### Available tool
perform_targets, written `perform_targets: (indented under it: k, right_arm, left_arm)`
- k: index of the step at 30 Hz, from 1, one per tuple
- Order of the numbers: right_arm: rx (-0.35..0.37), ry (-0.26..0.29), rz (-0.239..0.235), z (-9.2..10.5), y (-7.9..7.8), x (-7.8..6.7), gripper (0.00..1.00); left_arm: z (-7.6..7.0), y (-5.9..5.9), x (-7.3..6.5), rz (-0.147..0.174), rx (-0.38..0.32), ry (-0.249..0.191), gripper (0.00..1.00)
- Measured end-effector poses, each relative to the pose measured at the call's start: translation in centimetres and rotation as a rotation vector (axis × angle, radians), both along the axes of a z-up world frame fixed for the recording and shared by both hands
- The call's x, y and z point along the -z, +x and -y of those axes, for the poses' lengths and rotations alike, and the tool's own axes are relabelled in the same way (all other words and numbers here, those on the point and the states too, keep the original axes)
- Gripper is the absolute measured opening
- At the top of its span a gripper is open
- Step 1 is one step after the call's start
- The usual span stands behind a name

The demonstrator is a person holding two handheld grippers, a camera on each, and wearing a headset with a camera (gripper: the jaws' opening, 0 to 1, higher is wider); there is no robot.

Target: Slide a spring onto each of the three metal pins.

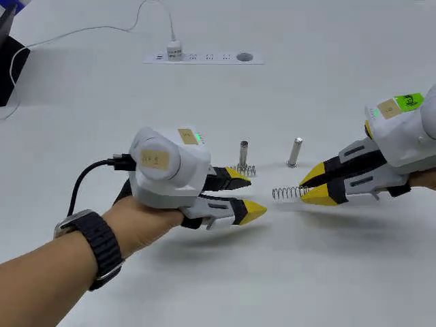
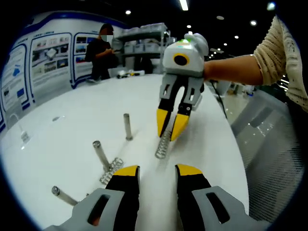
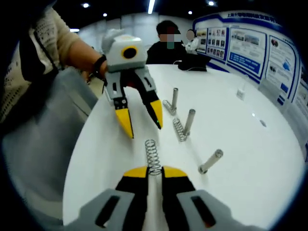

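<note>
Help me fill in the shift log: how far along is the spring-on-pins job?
Done: nothing yet, by the look; all three metal pins stand bare. In hand: the right gripper is shut on one spring, short of the pins; the left gripper is open and empty. Left: all three pins, with loose springs lying on the table beside them.

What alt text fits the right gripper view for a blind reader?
The right gripper has its yellow-tipped jaws shut on a coiled silver metal spring, facing the open left gripper across a white table. Three short silver metal pins stand at the view's right, two loose springs lying beside them.
</note>
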State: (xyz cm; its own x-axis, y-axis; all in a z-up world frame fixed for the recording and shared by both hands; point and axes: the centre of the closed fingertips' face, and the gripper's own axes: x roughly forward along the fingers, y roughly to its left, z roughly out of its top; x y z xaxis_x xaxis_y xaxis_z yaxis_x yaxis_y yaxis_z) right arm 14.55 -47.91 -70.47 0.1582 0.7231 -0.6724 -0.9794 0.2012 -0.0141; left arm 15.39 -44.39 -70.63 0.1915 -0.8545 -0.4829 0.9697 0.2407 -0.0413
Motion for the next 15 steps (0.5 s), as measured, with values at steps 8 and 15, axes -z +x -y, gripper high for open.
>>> perform_targets:
  k: [8,15]
  right_arm:
    - [-0.046,-0.022,0.009,-1.3,-0.6,-0.6,0.12]
    - [-0.07,-0.052,0.012,-2.0,-0.9,-0.8,0.12]
  left_arm:
    - [0.5,-0.5,0.0,0.016,0.038,0.008,0.23]
    - [0.7,-0.7,-0.2,0.033,0.059,0.015,0.16]
